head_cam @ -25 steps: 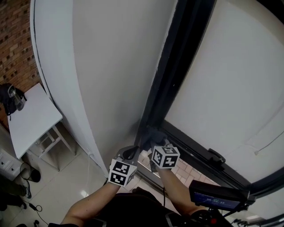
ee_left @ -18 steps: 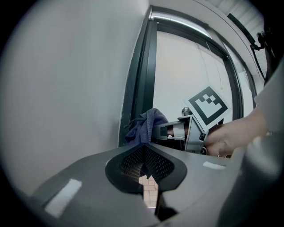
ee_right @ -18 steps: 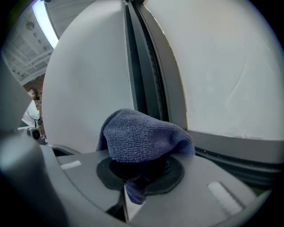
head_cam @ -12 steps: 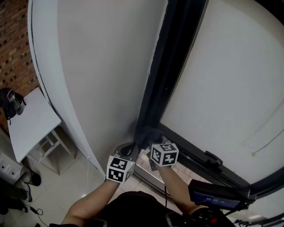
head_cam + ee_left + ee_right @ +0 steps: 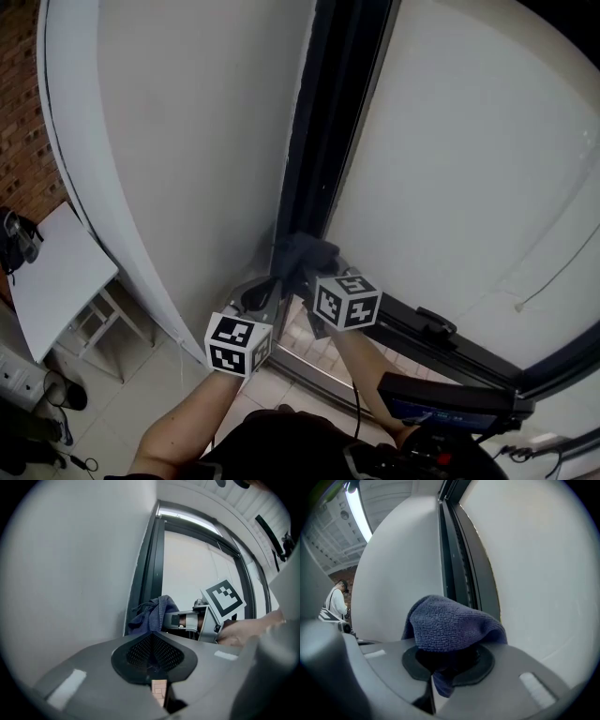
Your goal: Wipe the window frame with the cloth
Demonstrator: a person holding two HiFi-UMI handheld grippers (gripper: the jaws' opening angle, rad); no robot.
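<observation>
The dark window frame runs upright between a white wall and a pale pane. A blue-grey cloth is bunched against its lower part, and my right gripper is shut on it. In the right gripper view the cloth bulges over the jaws, with the frame just behind it. My left gripper sits just left of the right one, beside the frame's foot, shut with nothing between its pads. The left gripper view shows the cloth and the right gripper against the frame.
A white curved wall stands left of the frame. A dark sill rail with a latch runs to the right. A white table stands far below on the left. A person stands far off in the right gripper view.
Both grippers have risen along the frame, the right one carrying the cloth upward against it. The left one has followed beside it.
</observation>
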